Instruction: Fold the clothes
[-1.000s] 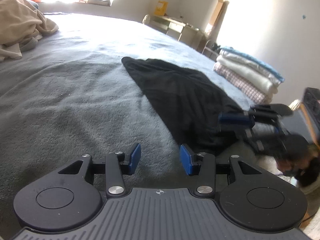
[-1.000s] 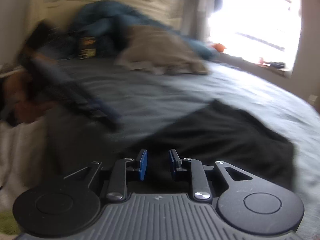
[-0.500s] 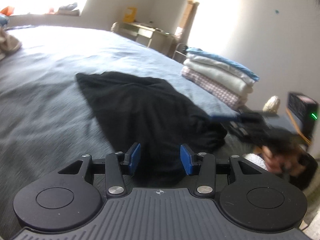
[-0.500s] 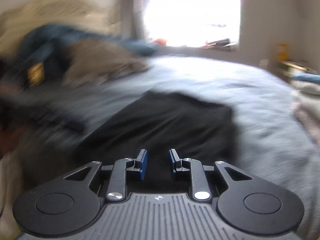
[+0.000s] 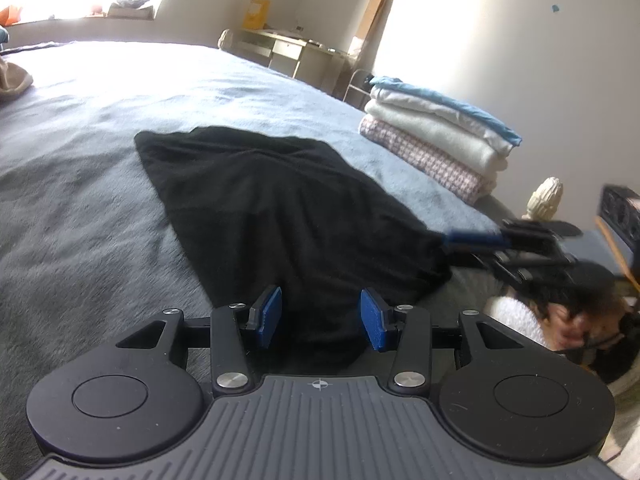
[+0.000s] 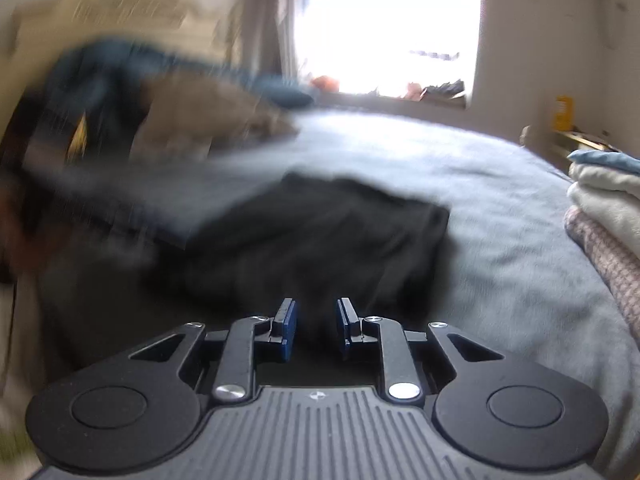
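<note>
Presently, a limp black cloth garment (image 5: 280,208) is spread on the grey-blue fleece bedspread (image 5: 88,168). The left gripper (image 5: 320,316) is held half-open and empty, the right gripper (image 6: 316,324) narrow and empty, both at the near hem. A hem grasp is judged next.

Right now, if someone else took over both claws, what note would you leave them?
Left claw: open, with the near edge of the black garment between its pads, not pinched.
Right claw: at the garment's near right corner, jaws narrowly apart. The view is blurred, so the grip is unclear.
Things: the garment lies spread on the grey bed. The folded stack sits at the bed's right edge.
Done: the stack is folded.
Left: take the near corners, fold the black garment, and probably add it to the stack.
</note>
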Motion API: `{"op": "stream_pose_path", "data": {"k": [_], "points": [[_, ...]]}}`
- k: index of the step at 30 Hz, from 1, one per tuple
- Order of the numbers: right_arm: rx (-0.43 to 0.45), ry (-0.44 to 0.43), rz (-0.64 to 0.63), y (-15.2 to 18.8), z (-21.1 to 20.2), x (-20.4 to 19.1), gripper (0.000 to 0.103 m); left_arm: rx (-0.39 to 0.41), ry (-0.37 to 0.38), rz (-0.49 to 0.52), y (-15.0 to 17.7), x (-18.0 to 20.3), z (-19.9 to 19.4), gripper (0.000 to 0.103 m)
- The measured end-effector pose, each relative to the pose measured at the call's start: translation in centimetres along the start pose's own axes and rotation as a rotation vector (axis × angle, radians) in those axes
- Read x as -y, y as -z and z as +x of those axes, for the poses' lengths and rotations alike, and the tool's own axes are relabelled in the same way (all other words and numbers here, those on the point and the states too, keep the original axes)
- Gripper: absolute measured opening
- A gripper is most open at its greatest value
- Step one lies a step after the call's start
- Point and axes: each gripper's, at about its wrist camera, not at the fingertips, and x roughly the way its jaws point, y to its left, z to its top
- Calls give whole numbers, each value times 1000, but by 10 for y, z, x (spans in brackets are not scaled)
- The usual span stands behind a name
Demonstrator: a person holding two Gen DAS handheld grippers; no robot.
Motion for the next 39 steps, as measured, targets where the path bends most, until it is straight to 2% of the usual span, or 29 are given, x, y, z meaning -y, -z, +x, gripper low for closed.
{"op": "stream_pose_path", "data": {"k": [2,4,6,9,12,15,18,21,24,26,27,30,31,33,36,39], "points": [[18,3,35,-5,15,3,23,-2,-5,22,0,9,6,44],[-19,17,61,0,33,6,23,-31,-15,43,6,14,15,44],[-77,66,70,13,37,11,21,-61,-23,58,14,16,22,44],[-87,112,111,28,13,23,21,-53,-9,33,22,7,14,44],[-92,194,82,24,-11,31,22,-47,15,-23,17,-2,2,44],[-12,187,59,2,-20,35,22,-11,13,-23,7,-3,-3,45],[43,126,42,-22,11,35,22,25,19,-21,-3,-3,1,45],[21,68,15,-37,54,32,22,9,-4,-28,-1,-10,13,45],[-72,114,-21,-26,82,39,21,-16,-35,-39,4,-19,23,44],[-107,142,17,-14,76,56,21,0,-18,-37,7,-23,11,45],[-119,152,35,-10,72,64,24,3,-16,-25,4,-24,6,45],[-107,156,75,-19,55,74,25,24,-18,6,-16,-26,9,50],[-96,159,46,-26,56,71,25,33,-19,16,-24,-26,12,50],[-64,111,-4,-47,70,64,25,34,-27,23,-41,-29,25,50],[-32,6,-63,-79,103,56,24,-8,-108,17,-57,-35,53,50],[-66,-123,-73,-106,152,58,24,-73,-192,-18,-64,-43,74,50]]}}
